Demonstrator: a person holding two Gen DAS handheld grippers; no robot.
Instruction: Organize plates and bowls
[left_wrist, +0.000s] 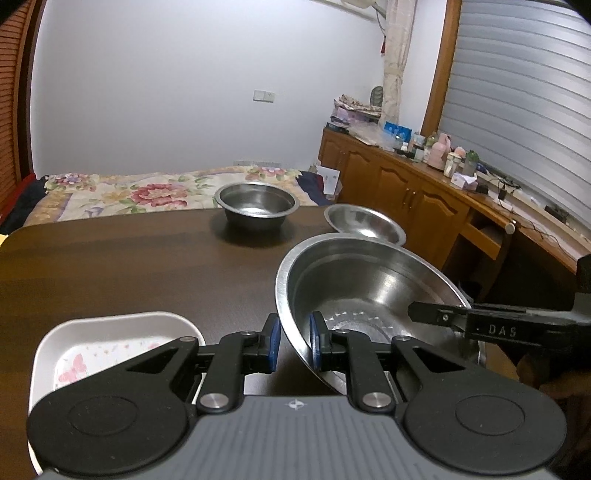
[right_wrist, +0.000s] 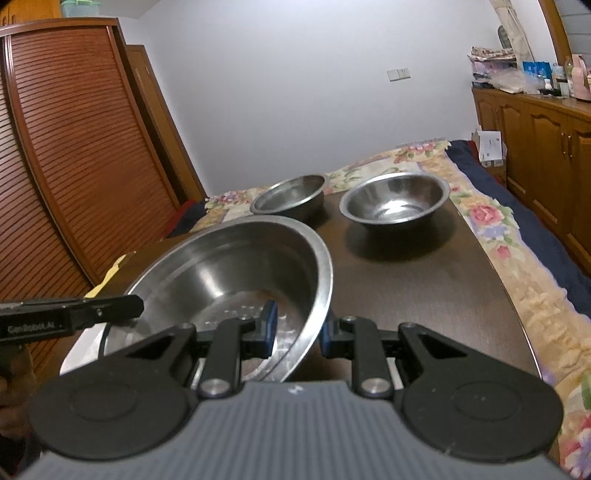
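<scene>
A large steel bowl (left_wrist: 369, 288) is held between both grippers above the dark table (left_wrist: 129, 266). My left gripper (left_wrist: 295, 343) is shut on its left rim. My right gripper (right_wrist: 297, 332) is shut on its right rim; the bowl also fills the middle of the right wrist view (right_wrist: 229, 266). Two smaller steel bowls stand at the far end of the table: one (left_wrist: 256, 205) at the far middle and one (left_wrist: 364, 223) at the far right edge. They also show in the right wrist view (right_wrist: 290, 197) (right_wrist: 395, 201). A white plate with pink butterflies (left_wrist: 110, 350) lies near left.
A bed with a floral quilt (left_wrist: 147, 192) lies beyond the table. A wooden cabinet (left_wrist: 406, 184) with bottles and clutter runs along the right wall. A slatted wooden wardrobe (right_wrist: 74, 166) stands at the left. The table's right edge (right_wrist: 498, 280) borders the bed.
</scene>
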